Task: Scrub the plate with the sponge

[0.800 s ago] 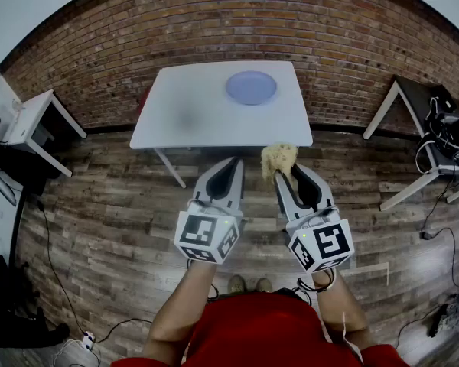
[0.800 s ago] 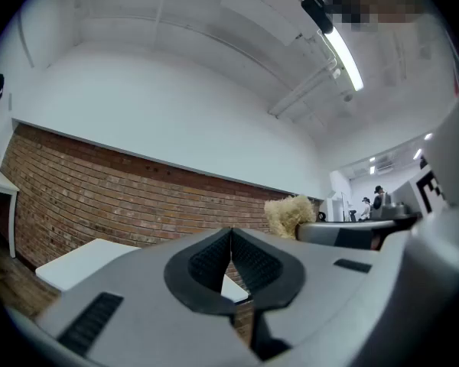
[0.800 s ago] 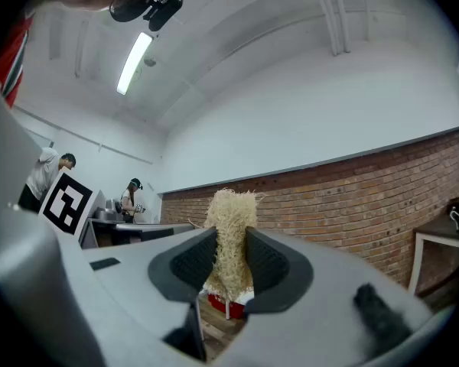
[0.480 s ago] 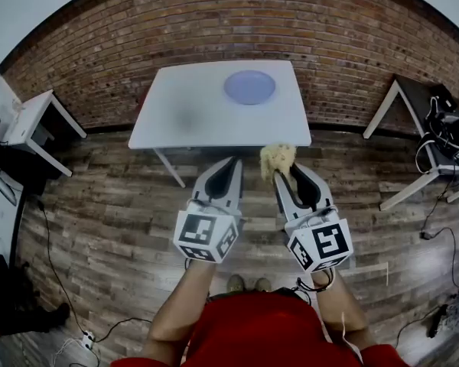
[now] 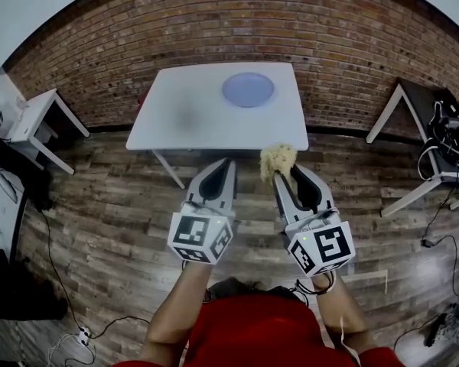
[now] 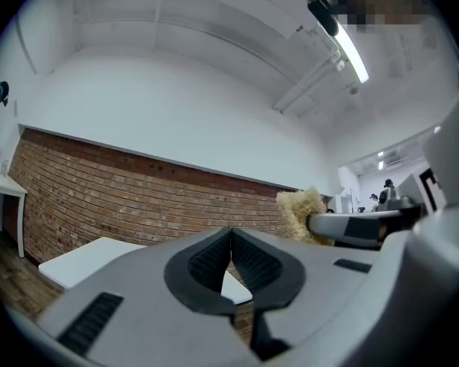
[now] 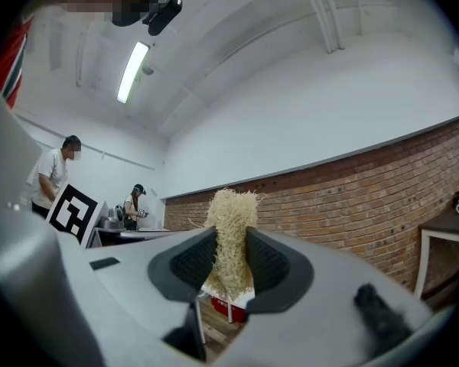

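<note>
A pale blue plate (image 5: 248, 89) lies on the far right part of a white table (image 5: 191, 117) that stands against the brick wall. My right gripper (image 5: 278, 167) is shut on a shaggy yellow sponge (image 5: 277, 159), held level over the wooden floor, short of the table's near edge. The sponge (image 7: 231, 235) sticks up between its pads in the right gripper view. My left gripper (image 5: 225, 163) hangs beside it to the left, shut with nothing in it; its pads (image 6: 231, 260) meet. The sponge (image 6: 301, 212) shows to the right in the left gripper view.
A small white side table (image 5: 38, 125) stands at the left, and a dark-topped table (image 5: 421, 113) with cables at the right. Cables trail on the wooden floor (image 5: 99, 235). Two people (image 7: 57, 173) stand at a counter in the right gripper view.
Both grippers have stayed almost in place; the left one has shifted slightly left and down in the view. The table and plate have slid a little left in the picture.
</note>
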The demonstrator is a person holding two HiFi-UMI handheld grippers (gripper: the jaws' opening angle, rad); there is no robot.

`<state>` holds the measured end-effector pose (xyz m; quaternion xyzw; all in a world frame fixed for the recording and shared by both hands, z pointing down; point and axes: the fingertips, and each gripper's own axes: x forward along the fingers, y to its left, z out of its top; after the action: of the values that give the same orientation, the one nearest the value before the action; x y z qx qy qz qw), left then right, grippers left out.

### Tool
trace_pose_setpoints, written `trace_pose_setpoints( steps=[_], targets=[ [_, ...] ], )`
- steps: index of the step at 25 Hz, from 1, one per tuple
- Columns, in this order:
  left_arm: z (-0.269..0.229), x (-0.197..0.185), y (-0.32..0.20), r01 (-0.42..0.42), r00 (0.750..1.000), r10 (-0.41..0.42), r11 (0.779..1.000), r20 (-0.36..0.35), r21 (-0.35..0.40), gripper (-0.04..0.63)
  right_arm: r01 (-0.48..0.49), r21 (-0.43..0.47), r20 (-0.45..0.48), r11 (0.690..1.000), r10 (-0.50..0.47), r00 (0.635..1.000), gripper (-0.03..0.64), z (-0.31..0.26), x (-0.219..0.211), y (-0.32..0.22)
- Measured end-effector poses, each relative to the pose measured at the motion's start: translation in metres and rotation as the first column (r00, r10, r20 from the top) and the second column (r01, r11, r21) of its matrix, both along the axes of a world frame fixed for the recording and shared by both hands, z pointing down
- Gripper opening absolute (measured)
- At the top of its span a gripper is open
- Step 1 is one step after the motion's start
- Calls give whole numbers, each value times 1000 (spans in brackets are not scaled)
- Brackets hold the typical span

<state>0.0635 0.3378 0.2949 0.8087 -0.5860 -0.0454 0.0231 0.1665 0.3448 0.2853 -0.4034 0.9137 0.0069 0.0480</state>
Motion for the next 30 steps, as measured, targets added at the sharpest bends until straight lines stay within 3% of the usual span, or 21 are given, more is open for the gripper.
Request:
trace_pose_setpoints(
  steps=[6, 12, 22, 30],
  targets=[
    [4, -4, -11, 57, 998, -57, 998, -1, 4, 17, 10, -10, -4, 1000, -10, 1000, 120, 12, 17, -16],
    [1, -14, -45, 62, 998, -62, 998, 1, 16, 15, 11, -18, -18, 1000, -12, 1000, 120, 16, 10, -50],
    [12, -61, -162, 34, 999, -34, 999, -19, 13, 15, -46, -16, -45, 999, 46, 998, 120, 17, -30, -160],
    [4, -108, -264, -15, 999, 14, 999, 30, 32, 15, -112, -19, -54, 993, 111, 992, 120, 11, -78, -256]
  ],
)
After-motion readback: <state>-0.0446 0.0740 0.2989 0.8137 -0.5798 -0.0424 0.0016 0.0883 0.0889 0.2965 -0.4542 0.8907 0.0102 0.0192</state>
